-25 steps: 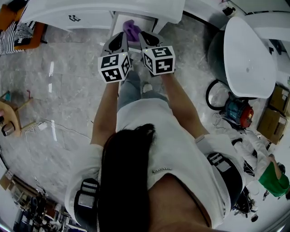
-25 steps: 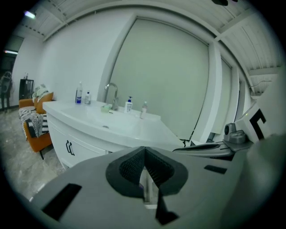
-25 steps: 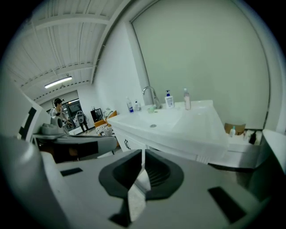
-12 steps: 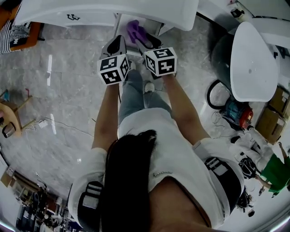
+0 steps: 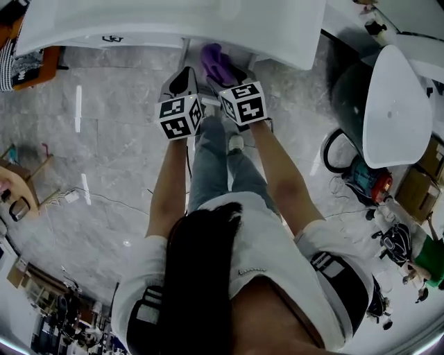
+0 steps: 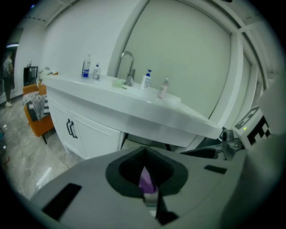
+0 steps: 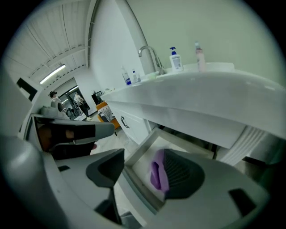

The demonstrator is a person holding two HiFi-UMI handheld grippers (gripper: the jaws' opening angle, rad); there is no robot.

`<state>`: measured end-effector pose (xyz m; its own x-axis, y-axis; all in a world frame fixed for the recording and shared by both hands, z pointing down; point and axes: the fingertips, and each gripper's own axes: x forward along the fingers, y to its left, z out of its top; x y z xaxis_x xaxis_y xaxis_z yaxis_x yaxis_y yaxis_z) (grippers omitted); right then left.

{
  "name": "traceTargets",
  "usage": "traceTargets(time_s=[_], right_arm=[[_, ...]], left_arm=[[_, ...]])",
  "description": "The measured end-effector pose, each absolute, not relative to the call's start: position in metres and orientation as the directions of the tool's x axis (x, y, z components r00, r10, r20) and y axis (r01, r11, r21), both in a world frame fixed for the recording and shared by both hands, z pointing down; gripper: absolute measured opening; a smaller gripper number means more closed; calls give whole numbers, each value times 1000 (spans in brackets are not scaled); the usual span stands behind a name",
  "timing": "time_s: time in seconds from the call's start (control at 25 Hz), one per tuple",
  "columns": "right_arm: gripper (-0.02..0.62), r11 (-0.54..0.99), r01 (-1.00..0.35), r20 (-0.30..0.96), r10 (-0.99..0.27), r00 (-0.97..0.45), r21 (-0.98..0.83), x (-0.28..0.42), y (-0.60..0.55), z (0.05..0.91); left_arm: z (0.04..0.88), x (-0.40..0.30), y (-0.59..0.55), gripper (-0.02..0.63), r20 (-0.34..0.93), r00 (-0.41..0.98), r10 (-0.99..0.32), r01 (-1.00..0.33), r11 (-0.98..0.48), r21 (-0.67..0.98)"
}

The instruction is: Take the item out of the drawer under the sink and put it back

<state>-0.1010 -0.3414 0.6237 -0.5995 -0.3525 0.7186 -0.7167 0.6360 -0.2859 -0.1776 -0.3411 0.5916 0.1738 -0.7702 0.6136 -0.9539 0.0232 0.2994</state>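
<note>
The purple item [image 5: 216, 62] lies in the open drawer [image 7: 183, 140] under the white sink counter [image 5: 173, 21]. In the right gripper view the purple item [image 7: 157, 175] rests on the drawer floor, against the ribbed pad of one jaw. My right gripper [image 7: 143, 156] has just been opening and stands open over the drawer, with no pad pressing on the item. My left gripper [image 6: 144, 151] hangs beside it with its jaws together and nothing in them. A sliver of the purple item [image 6: 145, 181] shows through the slit. In the head view the left gripper [image 5: 182, 78] and right gripper [image 5: 223, 75] point at the drawer.
A faucet [image 6: 127, 62] and several bottles stand on the counter. Left of the drawer is a cabinet door with a black handle [image 6: 70, 129], and farther left an orange chair [image 6: 38, 112]. A white rounded tub [image 5: 388, 97] and a small machine [image 5: 364, 177] are at the right.
Both grippers have sunk toward the drawer. The right gripper's jaws have opened, and the purple item that was at their tips now lies in the drawer.
</note>
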Motion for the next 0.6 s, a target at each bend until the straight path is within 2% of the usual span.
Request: traceTargets(time_s=[0.6], right_arm=[[311, 647, -719, 800, -277, -532, -254, -118, -366, 717]], left_arm=[[658, -184, -378, 3, 653, 225, -723, -945, 3, 328]])
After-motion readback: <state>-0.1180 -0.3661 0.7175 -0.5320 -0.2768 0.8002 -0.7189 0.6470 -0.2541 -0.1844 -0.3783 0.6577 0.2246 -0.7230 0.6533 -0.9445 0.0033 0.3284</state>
